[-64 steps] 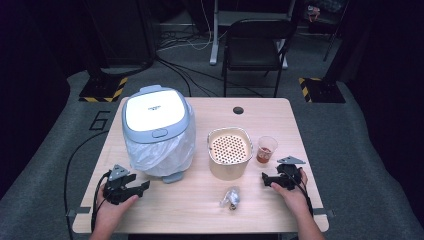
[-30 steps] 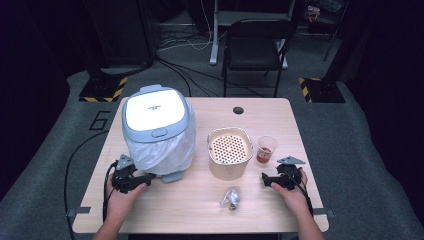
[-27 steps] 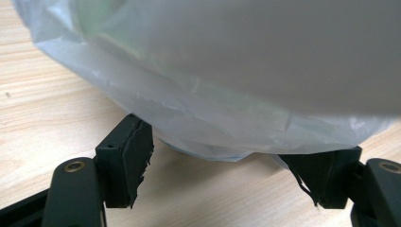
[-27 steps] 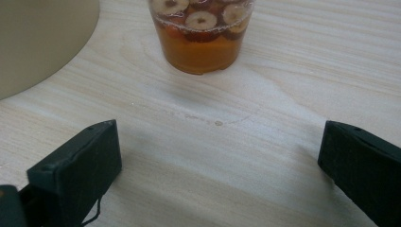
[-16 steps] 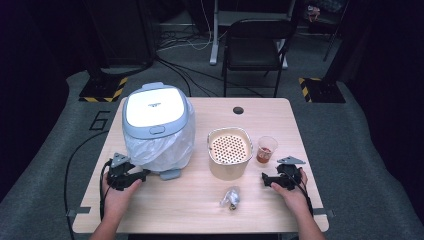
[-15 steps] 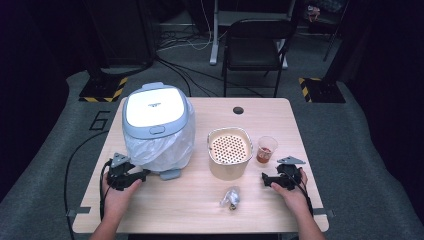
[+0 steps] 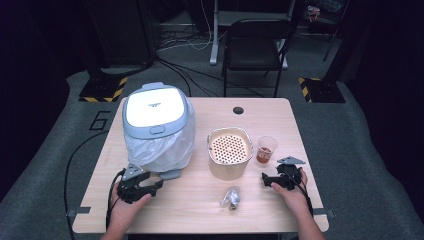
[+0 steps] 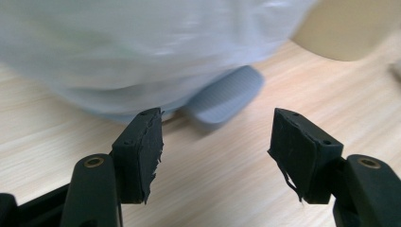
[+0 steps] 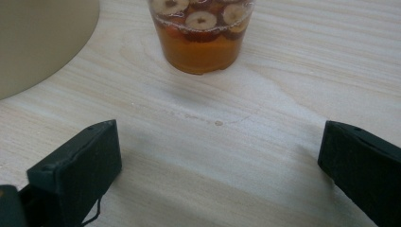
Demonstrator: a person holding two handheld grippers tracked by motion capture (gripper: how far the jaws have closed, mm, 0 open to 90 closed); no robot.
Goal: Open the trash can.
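Observation:
A grey-blue pedal bin point(image 7: 157, 125) lined with a clear bag stands at the table's left; its lid is down. Its foot pedal point(image 7: 171, 174) point(image 8: 226, 96) sticks out toward me. My left gripper point(image 7: 148, 186) point(image 8: 216, 146) is open just in front of that pedal, apart from it, jaws empty. A beige perforated strainer pot point(image 7: 229, 152) sits mid-table. Right of it stands a clear cup of amber tea with fruit slices point(image 7: 266, 149) point(image 9: 202, 30). My right gripper point(image 7: 270, 179) point(image 9: 220, 172) rests open on the table just before the cup, holding nothing.
A small crumpled clear wrapper point(image 7: 230, 197) lies near the front edge, between my hands. The wooden table point(image 7: 280, 125) has a round cable hole point(image 7: 238, 110) at the back. A black chair point(image 7: 257, 42) stands behind the table.
My left gripper has moved forward and right, up to the bin's pedal. The right gripper has stayed where it was.

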